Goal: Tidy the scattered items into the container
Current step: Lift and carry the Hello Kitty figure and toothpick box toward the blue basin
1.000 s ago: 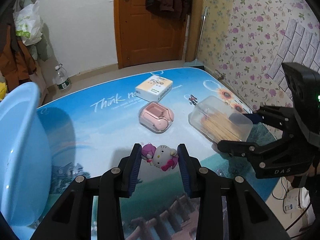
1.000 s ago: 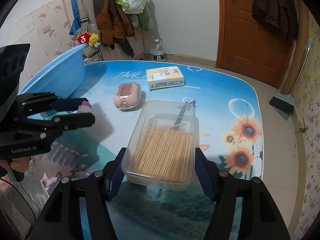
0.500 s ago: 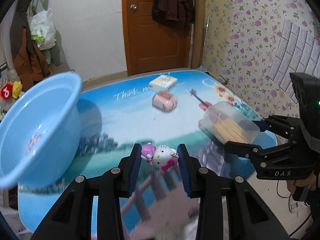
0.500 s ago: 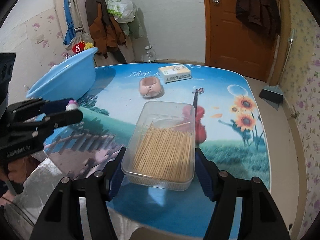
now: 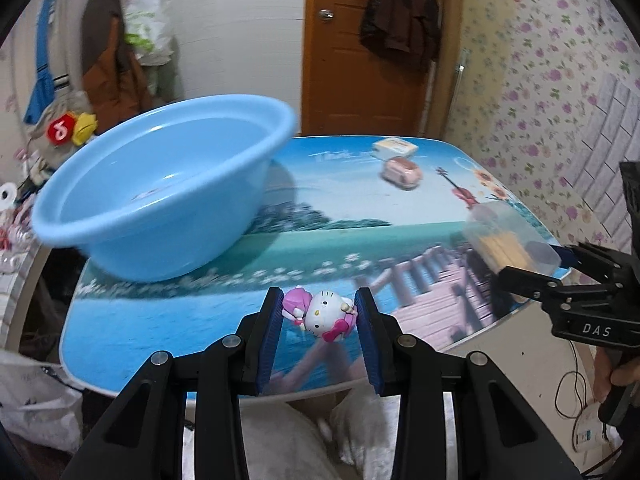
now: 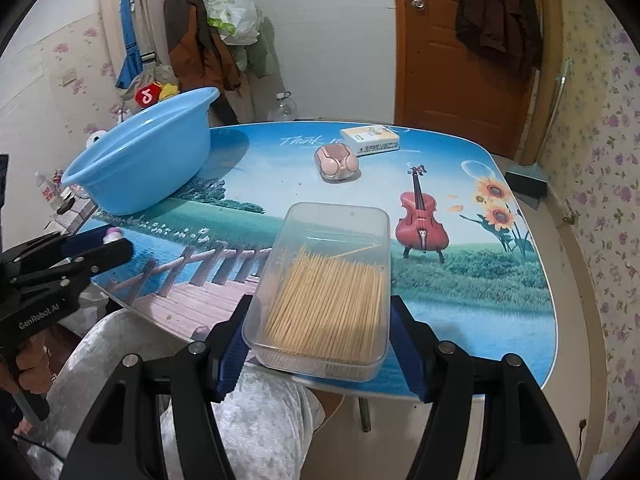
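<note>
My left gripper [image 5: 319,314] is shut on a small white-and-pink cat figurine [image 5: 320,314], held above the table's near edge. A light blue basin [image 5: 160,184] stands on the table's left side, ahead and left of the figurine. My right gripper [image 6: 320,320] is shut on a clear plastic box of toothpicks [image 6: 326,288], lifted over the near edge. In the left wrist view that box [image 5: 510,240] shows at the right, in the right gripper [image 5: 536,268]. A pink earbud case [image 6: 336,162] and a yellow-white carton [image 6: 370,140] lie at the far side.
The table [image 6: 460,280] has a printed landscape top with a violin and sunflowers. A person's lap in light fabric [image 6: 248,420] sits under the near edge. A brown door [image 6: 460,60], hanging coats [image 6: 200,40] and a water bottle [image 6: 286,106] stand behind.
Both grippers have pulled back toward the table's near edge with their loads. The basin now shows whole in the left wrist view, and the earbud case and carton look farther away.
</note>
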Demonstrator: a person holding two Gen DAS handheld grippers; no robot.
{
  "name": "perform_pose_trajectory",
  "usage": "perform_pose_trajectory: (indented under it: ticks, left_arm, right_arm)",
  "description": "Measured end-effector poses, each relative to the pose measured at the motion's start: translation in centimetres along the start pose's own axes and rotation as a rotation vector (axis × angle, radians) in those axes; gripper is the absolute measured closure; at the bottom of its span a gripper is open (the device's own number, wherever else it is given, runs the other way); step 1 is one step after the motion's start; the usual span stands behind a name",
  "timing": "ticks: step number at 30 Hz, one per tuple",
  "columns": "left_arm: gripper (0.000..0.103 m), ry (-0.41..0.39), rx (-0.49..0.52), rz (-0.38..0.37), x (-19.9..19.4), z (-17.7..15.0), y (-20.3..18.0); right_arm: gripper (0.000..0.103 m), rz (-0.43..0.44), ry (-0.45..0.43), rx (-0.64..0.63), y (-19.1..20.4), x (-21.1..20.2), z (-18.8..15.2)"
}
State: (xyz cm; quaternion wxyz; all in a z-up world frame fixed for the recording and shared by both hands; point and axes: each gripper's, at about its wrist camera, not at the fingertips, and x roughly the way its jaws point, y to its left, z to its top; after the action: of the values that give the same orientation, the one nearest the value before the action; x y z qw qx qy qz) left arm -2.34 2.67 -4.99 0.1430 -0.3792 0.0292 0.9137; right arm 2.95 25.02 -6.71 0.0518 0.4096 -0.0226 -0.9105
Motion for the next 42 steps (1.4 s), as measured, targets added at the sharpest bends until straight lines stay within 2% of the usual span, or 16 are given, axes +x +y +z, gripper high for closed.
perform_pose_trajectory:
  ticks: [6, 9, 12, 18, 29, 42]
  left_arm:
    - [0.069, -0.017, -0.050, 0.079, -1.0, -0.8, 2.0]
    - [0.069, -0.028, -0.098, 0.135, -1.4, -1.4, 2.4]
    - [0.069, -0.032, -0.127, 0.157, -1.9, -2.4, 2.2]
    - [0.069, -0.035, -0.119, 0.141, -2.7, -3.3, 0.8]
    - [0.069, -0.037, -0.163, 0.153, -3.1, -3.1, 1.9]
    - [0.069, -0.040, -0.153, 0.148, -3.8, -3.2, 1.8]
  right_arm:
    - [0.037, -0.007, -0.011, 0.037, 1.3, 0.0, -0.2]
    - [0.037, -0.013, -0.027, 0.057, 2.0, -0.2, 0.0]
    - [0.037, -0.021, -0.035, 0.056, 2.7, -0.2, 0.1]
    - [0.037, -0.033, -0.035, 0.053, 3.8, -0.2, 0.3]
    - [0.037, -0.033, -0.040, 0.057, 4.9, 0.0, 0.4]
    - [0.037, -0.014, -0.059, 0.054, 6.2, -0.2, 0.7]
